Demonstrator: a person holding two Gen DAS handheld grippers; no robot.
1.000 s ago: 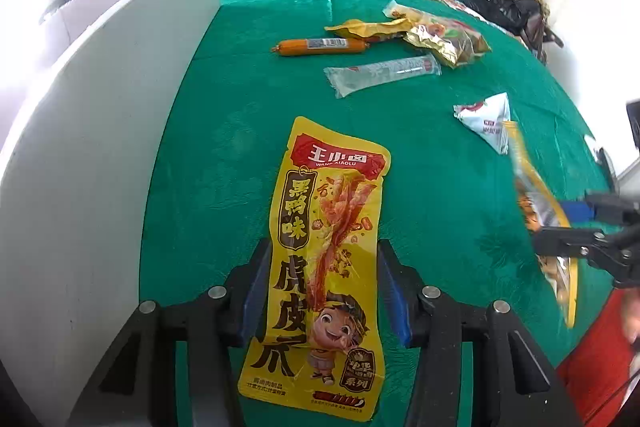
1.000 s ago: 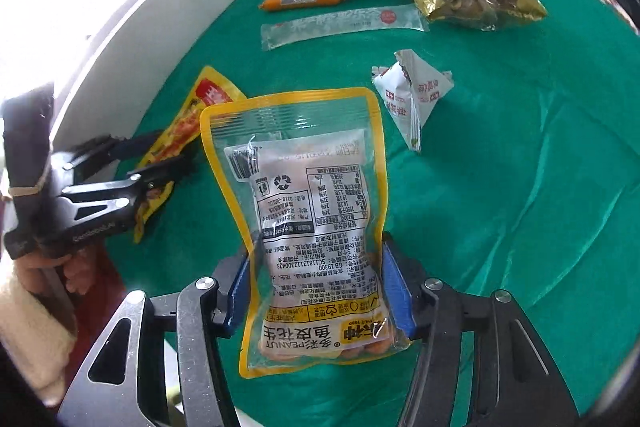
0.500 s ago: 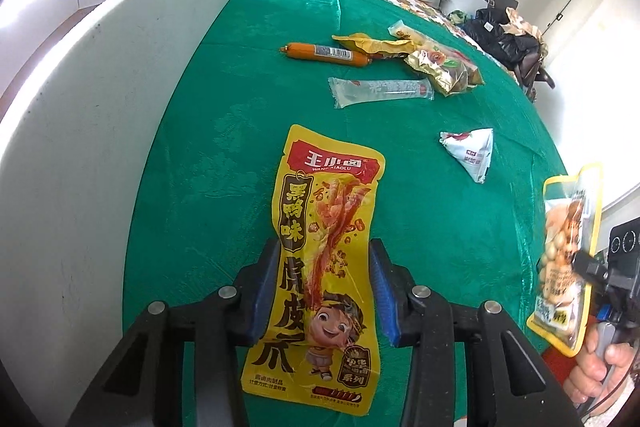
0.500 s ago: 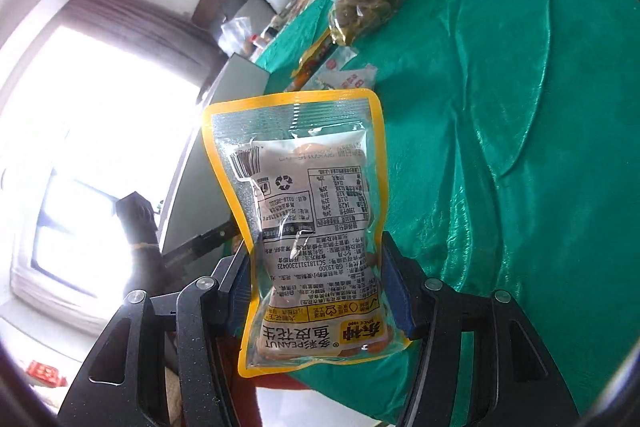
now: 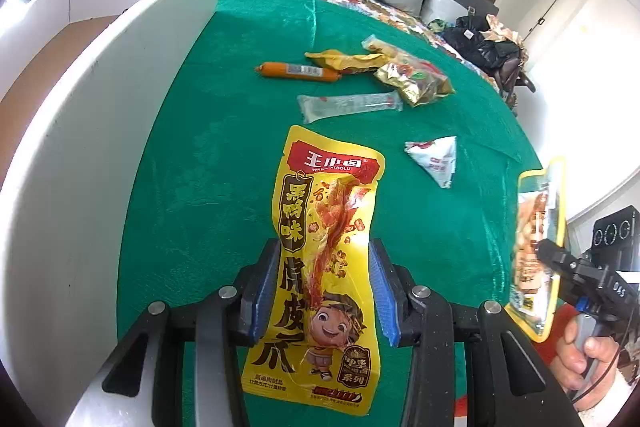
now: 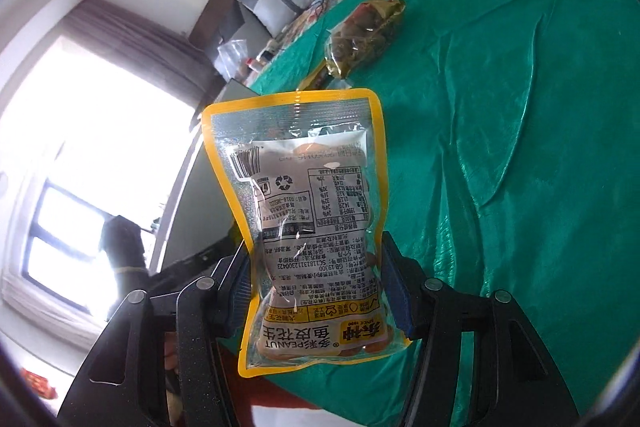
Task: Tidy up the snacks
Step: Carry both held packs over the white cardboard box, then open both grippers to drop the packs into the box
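Left tool (image 5: 324,291): jaws closed on the flanks of a yellow pouch (image 5: 326,251), blue pads pressing its lower half. They have just been closing, with the pouch between them. The pouch runs straight ahead from the tool, long axis in line with the fingers, red header at the far end, printed face toward the camera. Its bottom edge hangs back past the pads.

Right tool (image 6: 316,283): jaws part open and clamped on a peanut bag (image 6: 304,219), pads denting its waist. Bag stands ahead of the tool, long axis along the fingers, label side facing the camera, print upside down, so its top seal is the far end.

Beyond the left tool: green desk (image 5: 224,155), with a white box (image 5: 80,131) to the left. Farther ahead lie a sausage (image 5: 298,71), a clear stick pack (image 5: 348,105), a gold bag (image 5: 412,83) and a white triangle pack (image 5: 436,159), all apart from both tools.

Judgement: both items look lifted for transfer, probably to the box. Keep grips steady; the thin pouch could slip or fold. Carry it clear over the wall before releasing.
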